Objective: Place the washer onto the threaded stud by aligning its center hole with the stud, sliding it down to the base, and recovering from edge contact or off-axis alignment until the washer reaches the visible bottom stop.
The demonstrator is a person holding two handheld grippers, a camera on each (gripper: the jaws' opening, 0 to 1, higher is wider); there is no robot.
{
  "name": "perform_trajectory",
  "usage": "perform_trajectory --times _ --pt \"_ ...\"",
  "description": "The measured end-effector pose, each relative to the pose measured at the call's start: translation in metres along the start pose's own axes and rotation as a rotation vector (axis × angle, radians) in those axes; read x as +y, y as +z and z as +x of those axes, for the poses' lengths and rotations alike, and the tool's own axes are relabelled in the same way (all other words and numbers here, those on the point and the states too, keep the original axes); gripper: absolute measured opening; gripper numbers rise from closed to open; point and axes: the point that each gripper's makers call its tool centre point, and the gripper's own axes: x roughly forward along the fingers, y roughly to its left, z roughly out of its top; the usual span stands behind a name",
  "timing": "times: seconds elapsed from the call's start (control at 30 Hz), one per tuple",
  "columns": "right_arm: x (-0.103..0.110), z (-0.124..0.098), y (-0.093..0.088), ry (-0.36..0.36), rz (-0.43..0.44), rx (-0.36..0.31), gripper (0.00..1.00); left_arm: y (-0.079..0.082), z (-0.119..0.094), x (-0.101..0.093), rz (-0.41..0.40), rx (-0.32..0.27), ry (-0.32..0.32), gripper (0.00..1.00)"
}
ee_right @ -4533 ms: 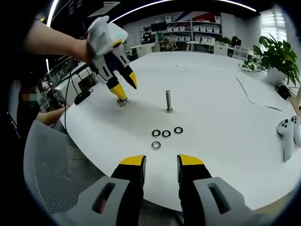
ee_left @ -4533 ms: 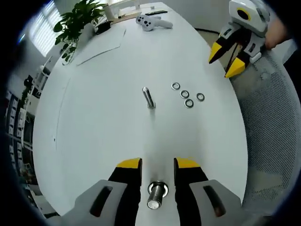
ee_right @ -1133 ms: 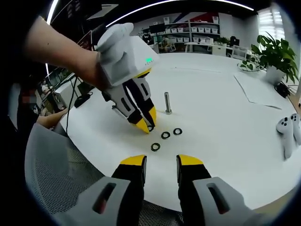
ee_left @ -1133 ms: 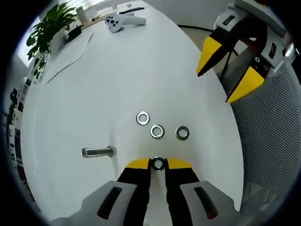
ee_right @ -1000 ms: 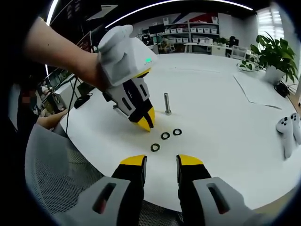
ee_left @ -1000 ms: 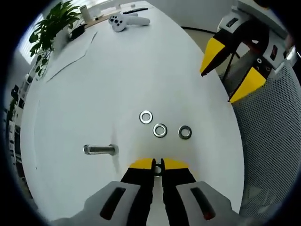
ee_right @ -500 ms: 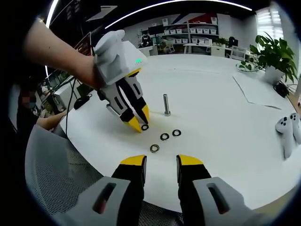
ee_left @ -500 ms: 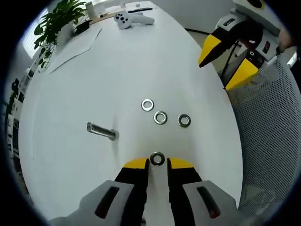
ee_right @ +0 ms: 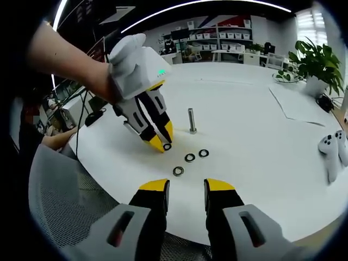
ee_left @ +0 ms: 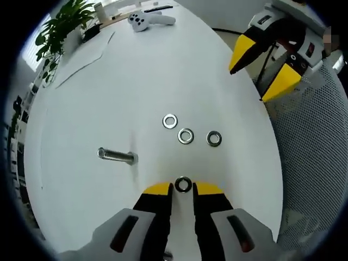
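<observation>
The left gripper (ee_left: 182, 188) is down at the white tabletop (ee_left: 136, 70), its yellow-tipped jaws parted with a washer (ee_left: 182, 184) lying flat right at their tips, in the gap between them. Whether the jaws actually touch the washer's rim I cannot tell; they are not pressed together on it. In the right gripper view that same left gripper (ee_right: 161, 143) reaches in from the left, a hand (ee_right: 128, 54) wrapped around its white body, tips angled down at the washer (ee_right: 167, 146) on the tabletop.

Three other washers (ee_left: 186, 136) lie loose in a short row just beyond the jaws, none touching another. The threaded stud (ee_left: 116, 156) stands on the tabletop a little to the left of that row; in the right gripper view the stud (ee_right: 192, 120) rises upright just beyond the left gripper's tips, bare along its shaft.

The right gripper (ee_right: 185, 187) hangs back near the table's edge, over a grey mesh chair (ee_right: 60, 206), its jaws apart with nothing between them. Far off on the tabletop lie a white game controller (ee_left: 145, 20) and a potted plant (ee_left: 62, 24), with a sheet of paper (ee_left: 84, 51) near them.
</observation>
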Motion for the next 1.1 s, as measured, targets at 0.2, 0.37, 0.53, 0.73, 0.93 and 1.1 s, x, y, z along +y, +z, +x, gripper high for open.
perform_trajectory --times 0.2,0.37,0.53,0.73,0.93,1.1 --pt "-0.0006 0.0002 -0.0006 -0.002 -0.001 0.002 0.29 0.0011 0.0001 -0.0002 -0.005 0.002 0.006 0.11" --pt "-0.0009 0.0 -0.0003 -0.003 0.0 0.0 0.29 0.002 0.0008 -0.0003 0.025 0.021 0.002 0.1" --pt "-0.0006 0.0007 -0.0015 -0.001 -0.004 0.007 0.29 0.0016 0.0001 0.0 0.007 0.004 -0.005 0.1" --pt "-0.0005 0.0009 -0.0017 -0.002 -0.007 0.009 0.28 0.0014 0.0 -0.0001 0.001 -0.001 -0.004 0.1" --pt "-0.0007 0.0008 -0.0012 -0.002 -0.005 0.007 0.28 -0.0016 -0.0002 -0.0012 0.035 0.011 -0.013 0.12" --pt "-0.0007 0.0007 -0.001 -0.002 -0.006 0.006 0.28 -0.0022 -0.0011 -0.0021 0.04 0.017 -0.019 0.12"
